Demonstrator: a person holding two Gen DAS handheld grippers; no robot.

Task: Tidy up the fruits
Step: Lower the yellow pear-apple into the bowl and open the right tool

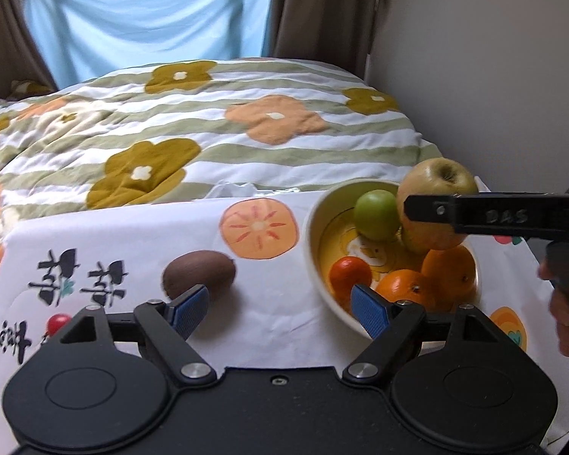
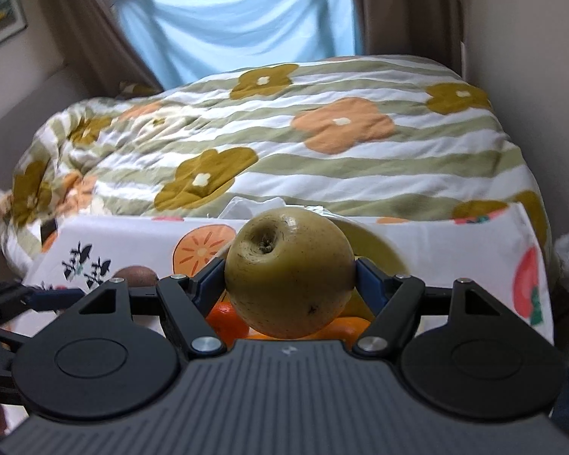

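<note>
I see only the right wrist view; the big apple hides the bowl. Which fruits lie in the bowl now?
Observer: In the bowl lie a small green fruit, a tangerine and two oranges.
Operator: Are the left tongs holding anything?
Observer: No, the left tongs are open and empty.
Operator: Where is the kiwi?
Observer: The kiwi lies on the cloth, left of the bowl, apart from it.

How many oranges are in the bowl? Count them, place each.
3. Redder orange at the bowl's left, second orange near-centre, third orange right, under the held apple. Others may be hidden.
</note>
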